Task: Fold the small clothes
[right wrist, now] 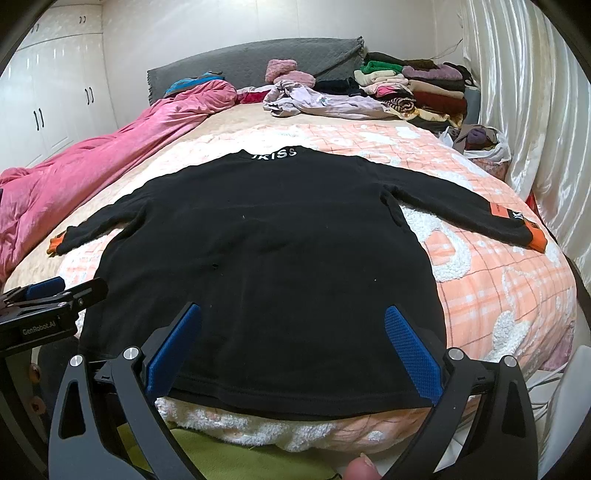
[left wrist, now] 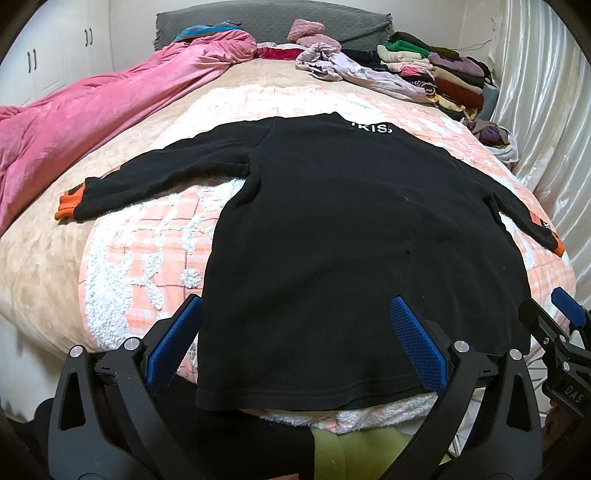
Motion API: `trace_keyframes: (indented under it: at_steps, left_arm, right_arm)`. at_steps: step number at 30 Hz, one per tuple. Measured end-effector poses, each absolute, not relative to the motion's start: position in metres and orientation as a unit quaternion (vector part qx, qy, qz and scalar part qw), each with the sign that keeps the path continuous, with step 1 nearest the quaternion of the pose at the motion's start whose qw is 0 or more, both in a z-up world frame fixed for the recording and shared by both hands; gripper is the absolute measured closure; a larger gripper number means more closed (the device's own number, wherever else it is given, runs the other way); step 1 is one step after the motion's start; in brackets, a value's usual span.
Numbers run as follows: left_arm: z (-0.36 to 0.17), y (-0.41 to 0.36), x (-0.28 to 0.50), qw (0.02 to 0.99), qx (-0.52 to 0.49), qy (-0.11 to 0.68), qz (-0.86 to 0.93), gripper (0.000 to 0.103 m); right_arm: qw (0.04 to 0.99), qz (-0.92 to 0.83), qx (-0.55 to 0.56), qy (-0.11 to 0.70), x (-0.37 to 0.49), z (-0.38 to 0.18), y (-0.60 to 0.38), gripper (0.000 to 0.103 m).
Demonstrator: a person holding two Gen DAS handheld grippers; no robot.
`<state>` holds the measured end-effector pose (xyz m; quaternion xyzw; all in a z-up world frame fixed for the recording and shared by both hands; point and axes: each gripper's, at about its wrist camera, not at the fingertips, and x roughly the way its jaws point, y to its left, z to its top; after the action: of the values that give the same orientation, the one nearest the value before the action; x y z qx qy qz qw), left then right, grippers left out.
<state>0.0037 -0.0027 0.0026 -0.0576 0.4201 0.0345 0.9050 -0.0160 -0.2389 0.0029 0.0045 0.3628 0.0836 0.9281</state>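
The black sweater (left wrist: pixel 332 229) lies flat on the bed's (left wrist: pixel 48 258) pink checked blanket (left wrist: pixel 147 251), sleeves spread, while the left hand-held gripper (left wrist: pixel 295 325) and right hand-held gripper (right wrist: pixel 291 332) gape empty over its hem.

Both wrist views look low from the bed's foot toward the headboard (left wrist: pixel 273 26), close over the black sweatshirt (right wrist: pixel 266 266) they share.

soft, even indoor light fills both views, with no hard shadows on the bed (left wrist: pixel 44 280). the shiny curtain (right wrist: pixel 517 92) at the right throws pale glare. fisheye bending curves the edges, dark vignette fills the corners, and focus stays fairly sharp throughout.
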Motion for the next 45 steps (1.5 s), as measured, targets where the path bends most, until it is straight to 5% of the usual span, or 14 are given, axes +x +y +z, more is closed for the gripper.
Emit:
trace_keyframes:
  at_steps: [45]
  left_arm:
    - [0.0, -0.004, 0.01, 0.903, -0.052, 0.425, 0.029, 0.008]
  right_arm:
    - [0.93, 0.075, 0.003, 0.359, -0.014, 0.002, -0.242, 0.004]
